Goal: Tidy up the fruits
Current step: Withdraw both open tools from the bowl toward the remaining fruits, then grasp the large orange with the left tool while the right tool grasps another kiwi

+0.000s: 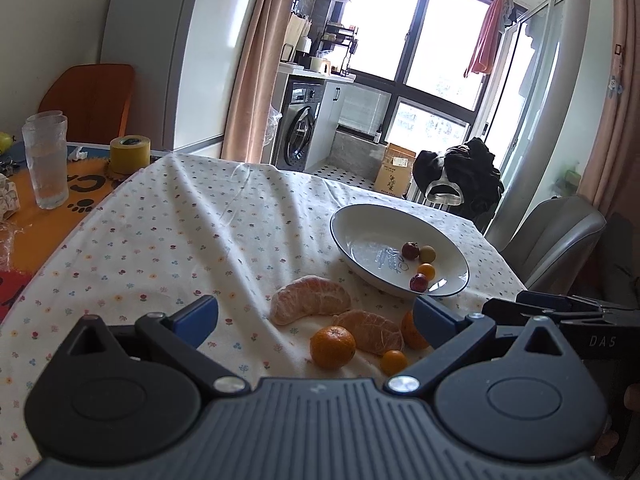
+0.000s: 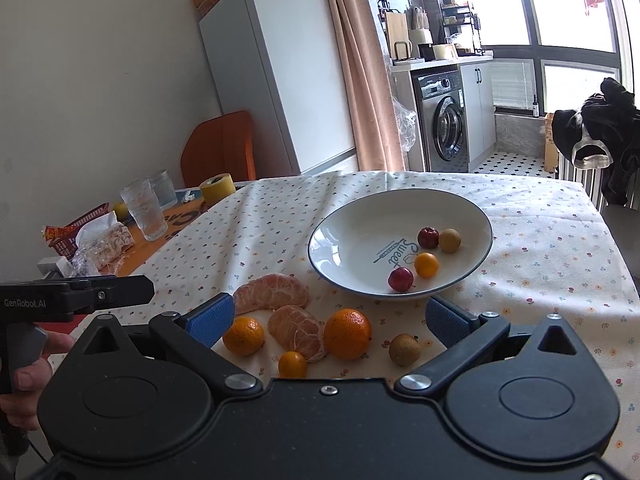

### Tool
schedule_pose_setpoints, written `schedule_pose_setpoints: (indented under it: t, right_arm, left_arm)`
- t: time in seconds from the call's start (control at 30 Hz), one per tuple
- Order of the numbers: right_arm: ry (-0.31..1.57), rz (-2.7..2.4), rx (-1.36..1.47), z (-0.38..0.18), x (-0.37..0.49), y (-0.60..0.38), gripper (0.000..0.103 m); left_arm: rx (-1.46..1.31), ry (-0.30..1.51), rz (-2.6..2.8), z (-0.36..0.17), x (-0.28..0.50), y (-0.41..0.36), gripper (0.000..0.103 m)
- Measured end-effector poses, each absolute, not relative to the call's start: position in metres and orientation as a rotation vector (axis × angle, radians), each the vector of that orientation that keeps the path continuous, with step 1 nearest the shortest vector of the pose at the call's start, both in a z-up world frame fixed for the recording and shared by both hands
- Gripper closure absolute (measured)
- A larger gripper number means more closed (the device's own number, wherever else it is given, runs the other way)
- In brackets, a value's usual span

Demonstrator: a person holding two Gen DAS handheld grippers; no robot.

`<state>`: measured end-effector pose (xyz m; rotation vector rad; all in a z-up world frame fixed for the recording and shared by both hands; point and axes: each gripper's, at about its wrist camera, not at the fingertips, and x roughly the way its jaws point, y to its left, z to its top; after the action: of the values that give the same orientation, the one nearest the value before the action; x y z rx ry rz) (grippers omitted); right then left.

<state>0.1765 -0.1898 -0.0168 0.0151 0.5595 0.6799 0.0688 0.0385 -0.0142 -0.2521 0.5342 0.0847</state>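
Observation:
A white bowl [image 2: 344, 232] with a dark rim sits on the flowered tablecloth and holds two small red fruits [image 2: 428, 237], a tan one and a small orange one [image 2: 426, 265]. In front of it on the cloth lie two peeled mandarin pieces [image 2: 272, 292], two whole mandarins [image 2: 347, 333], a tiny orange fruit [image 2: 292, 364] and a brownish fruit [image 2: 404, 349]. My right gripper [image 2: 330, 320] is open above this group, holding nothing. My left gripper [image 1: 316, 318] is open too, over the same fruits [image 1: 333, 347], with the bowl [image 1: 360, 232] ahead to the right.
Two drinking glasses [image 1: 46, 160], a yellow tape roll [image 1: 130, 155] and snack packets [image 2: 104, 244] stand on the orange mat at the left. An orange chair [image 2: 220, 148] is at the far left, a grey chair [image 1: 556, 236] at the right table edge. A hand [image 2: 28, 376] holds the left gripper's handle.

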Motion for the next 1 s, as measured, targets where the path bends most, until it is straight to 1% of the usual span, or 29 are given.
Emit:
schedule_pose_setpoints:
  t: [0.23, 0.4, 0.53, 0.57, 0.7, 0.77, 1.0]
  right_arm:
    - [0.575, 0.665, 0.017, -0.026, 0.180, -0.196, 0.000]
    - [0.593, 0.652, 0.009, -0.035, 0.183, -0.199, 0.000]
    - [0.598, 0.648, 0.025, -0.040, 0.187, -0.203, 0.002]
    - [0.602, 0.646, 0.028, -0.042, 0.188, -0.203, 0.002]
    - [0.623, 0.642, 0.024, -0.049, 0.192, -0.203, 0.016]
    - [0.640, 0.643, 0.024, -0.053, 0.195, -0.203, 0.018]
    - [0.669, 0.642, 0.026, -0.061, 0.203, -0.204, 0.038]
  left_arm:
    - [-0.255, 0.566, 0.083, -0.025, 0.075, 0.036, 0.004]
    - [-0.262, 0.586, 0.070, -0.035, 0.081, 0.034, 0.013]
    - [-0.274, 0.603, 0.069, -0.044, 0.087, 0.033, 0.017]
    - [-0.276, 0.608, 0.067, -0.046, 0.088, 0.033, 0.021]
    - [-0.281, 0.627, 0.060, -0.053, 0.094, 0.032, 0.032]
    - [-0.285, 0.636, 0.060, -0.056, 0.097, 0.032, 0.035]
    - [-0.285, 0.662, 0.055, -0.067, 0.109, 0.028, 0.043]
